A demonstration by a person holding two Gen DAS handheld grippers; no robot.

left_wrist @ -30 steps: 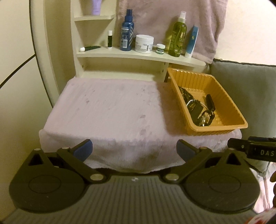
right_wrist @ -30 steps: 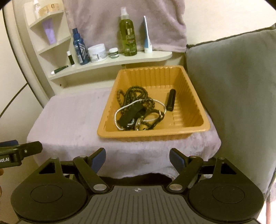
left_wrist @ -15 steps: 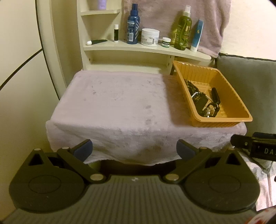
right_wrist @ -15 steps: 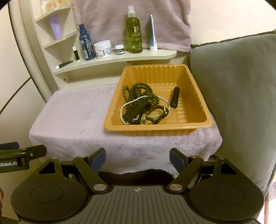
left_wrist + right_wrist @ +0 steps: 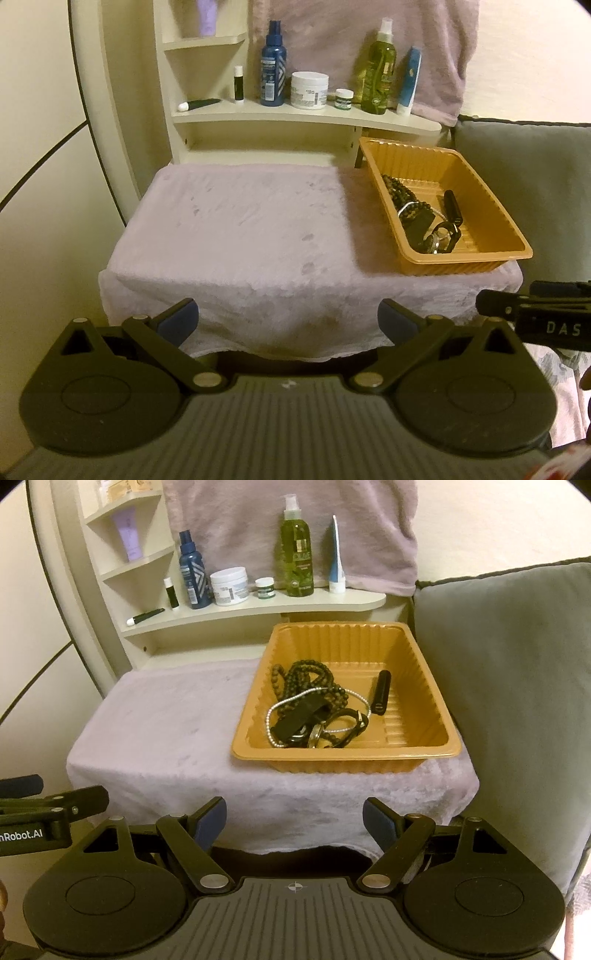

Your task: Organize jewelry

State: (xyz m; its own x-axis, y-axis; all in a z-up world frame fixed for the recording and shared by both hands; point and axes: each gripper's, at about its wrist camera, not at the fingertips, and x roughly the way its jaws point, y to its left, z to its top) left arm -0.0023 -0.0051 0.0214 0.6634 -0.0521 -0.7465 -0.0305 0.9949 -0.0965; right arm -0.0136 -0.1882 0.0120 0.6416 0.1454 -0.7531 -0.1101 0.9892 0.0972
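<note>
Here, "DAS" on the right tool, "nRobot.AI" on the left tool, both spread, empty.

A worktop draped in pale lilac plush fills the middle of the frame. An orange ribbed tray sits on its right part. Behind, at upper centre, a cream shelf carries 2 spray bottles, 2 jars and tubes.

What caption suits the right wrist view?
Open right gripper faces an orange tray of tangled jewelry.
</note>
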